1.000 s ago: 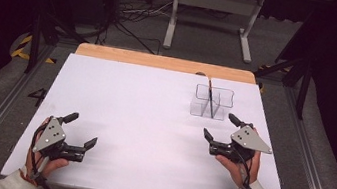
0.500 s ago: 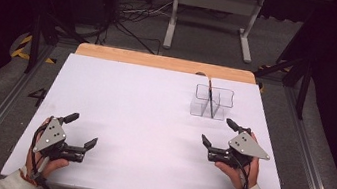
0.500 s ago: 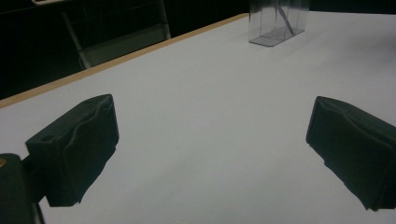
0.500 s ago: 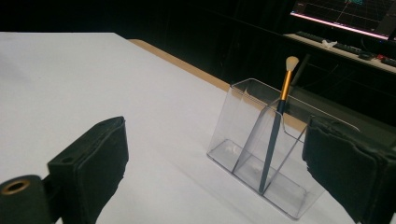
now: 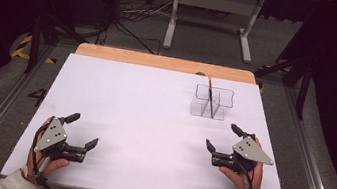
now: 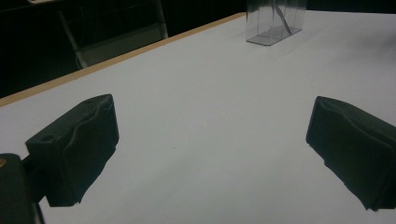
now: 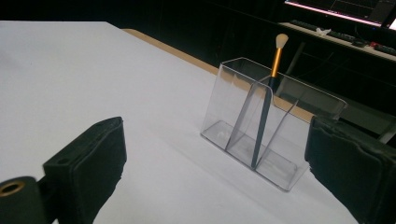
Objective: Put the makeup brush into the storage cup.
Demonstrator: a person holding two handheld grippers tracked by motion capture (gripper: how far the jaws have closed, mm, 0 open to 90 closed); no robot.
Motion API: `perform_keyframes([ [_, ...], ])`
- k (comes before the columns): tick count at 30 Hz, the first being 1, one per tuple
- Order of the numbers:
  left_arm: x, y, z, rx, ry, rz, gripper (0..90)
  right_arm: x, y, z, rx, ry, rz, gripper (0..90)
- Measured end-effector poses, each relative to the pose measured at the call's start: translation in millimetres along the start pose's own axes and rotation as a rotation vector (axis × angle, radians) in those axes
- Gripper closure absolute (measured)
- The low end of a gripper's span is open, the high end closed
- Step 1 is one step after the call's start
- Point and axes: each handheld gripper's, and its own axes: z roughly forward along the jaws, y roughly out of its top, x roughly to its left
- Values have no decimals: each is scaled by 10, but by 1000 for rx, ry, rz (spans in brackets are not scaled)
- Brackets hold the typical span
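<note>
On the white table, a gold-banded brush stands in a clear organizer; both hand-held grippers spread.

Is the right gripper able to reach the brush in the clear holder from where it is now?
Probably yes. The right gripper is open and faces the clear holder, with bare table between them. The brush stands upright, its top above the rim, so nothing blocks it.

My right tool is spread wide over the white surface; ahead between its jaws stands a clear organizer, a brush leaning upright inside, pale tip topmost
</note>
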Motion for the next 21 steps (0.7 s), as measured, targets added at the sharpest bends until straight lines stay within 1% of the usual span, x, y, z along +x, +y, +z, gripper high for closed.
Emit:
perform_keyframes([
  [4,1,1,8,0,-3,4,31,-5,-31,-15,15,-10,-3,59],
  [6,1,7,7,0,-5,9,31,0,-70,-40,37,-20,-12,59],
  [8,-3,8,8,-2,-3,4,31,2,-77,-50,37,-23,-14,61],
  [13,0,13,24,2,-8,11,31,-2,-164,-128,63,-20,7,56],
  [15,4,15,34,5,-4,16,31,1,-179,-149,64,-24,-4,53],
  [17,0,14,42,6,-7,10,31,-6,-198,-176,59,-20,10,51],
  [21,-4,14,37,7,-5,12,31,-29,-237,-224,44,-15,22,44],
])
